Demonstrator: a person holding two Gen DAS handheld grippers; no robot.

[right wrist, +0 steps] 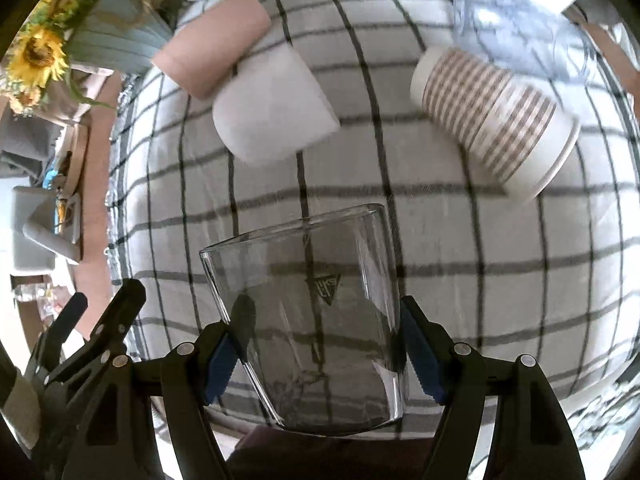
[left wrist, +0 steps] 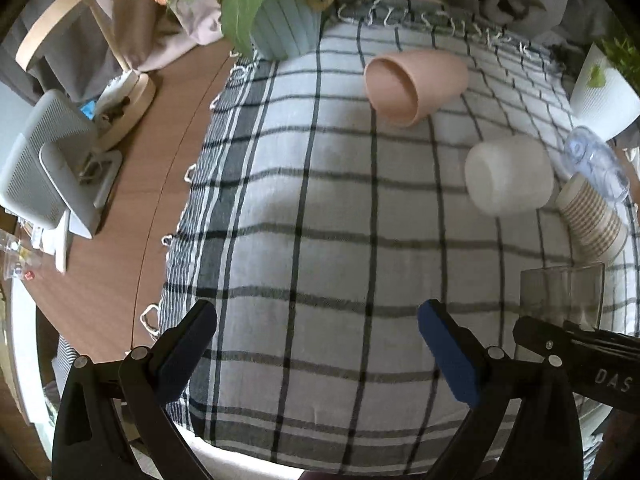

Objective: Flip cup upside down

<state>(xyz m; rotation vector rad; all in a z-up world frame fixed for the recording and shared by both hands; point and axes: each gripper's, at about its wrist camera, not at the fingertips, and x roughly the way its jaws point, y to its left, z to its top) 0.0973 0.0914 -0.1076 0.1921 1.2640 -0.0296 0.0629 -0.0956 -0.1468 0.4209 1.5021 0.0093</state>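
My right gripper [right wrist: 316, 352] is shut on a clear glass cup [right wrist: 308, 300] and holds it above the checked cloth [right wrist: 480, 280], its flat far end pointing away from me. The same glass [left wrist: 560, 296] shows at the lower right of the left wrist view, with the right gripper [left wrist: 568, 340] on it. My left gripper [left wrist: 316, 344] is open and empty over the cloth [left wrist: 320, 220]. A pink cup [left wrist: 412, 84], a white cup [left wrist: 508, 174] and a striped paper cup [left wrist: 592, 216] lie on their sides further back.
A clear plastic cup [right wrist: 516, 28] lies behind the striped cup [right wrist: 496, 120]. A blue vase with sunflowers [left wrist: 280, 12] stands at the cloth's far left corner. A white pot [left wrist: 604, 92] stands at the far right. A grey device [left wrist: 48, 176] stands on the wooden table [left wrist: 132, 220] to the left.
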